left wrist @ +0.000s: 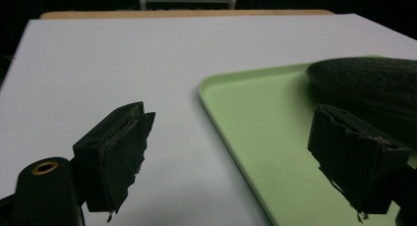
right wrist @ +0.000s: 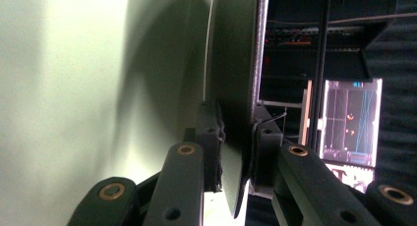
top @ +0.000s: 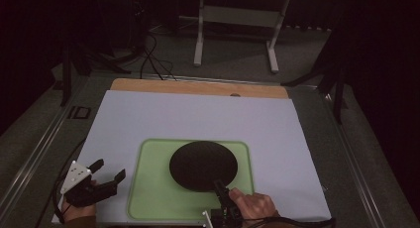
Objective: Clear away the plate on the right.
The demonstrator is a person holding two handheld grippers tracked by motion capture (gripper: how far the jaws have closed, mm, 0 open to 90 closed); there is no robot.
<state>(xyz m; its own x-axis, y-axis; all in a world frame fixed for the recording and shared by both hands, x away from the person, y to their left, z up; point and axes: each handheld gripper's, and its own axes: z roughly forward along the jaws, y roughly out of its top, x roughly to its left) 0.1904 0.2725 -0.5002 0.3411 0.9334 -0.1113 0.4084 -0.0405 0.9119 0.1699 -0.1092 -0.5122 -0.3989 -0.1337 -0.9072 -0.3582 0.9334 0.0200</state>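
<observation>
A black round plate (top: 203,164) lies on a light green tray (top: 148,188) near the front of a white sheet (top: 198,114). My right gripper (top: 219,187) is shut on the plate's near rim, held by a hand at the bottom edge. The right gripper view shows its jaws (right wrist: 236,132) clamped on both faces of the plate (right wrist: 236,64), with the tray (right wrist: 98,88) behind. My left gripper (top: 109,169) stands open just left of the tray, over the white sheet. In the left gripper view its jaws (left wrist: 236,142) straddle the tray's left rim (left wrist: 255,118), holding nothing, with the plate (left wrist: 369,78) at the right.
The white sheet covers a wooden tabletop (top: 198,86) whose far edge shows beyond it. A white table frame (top: 237,15) and cables (top: 153,59) are on the floor behind. Metal rails (top: 39,148) run along both sides of the table.
</observation>
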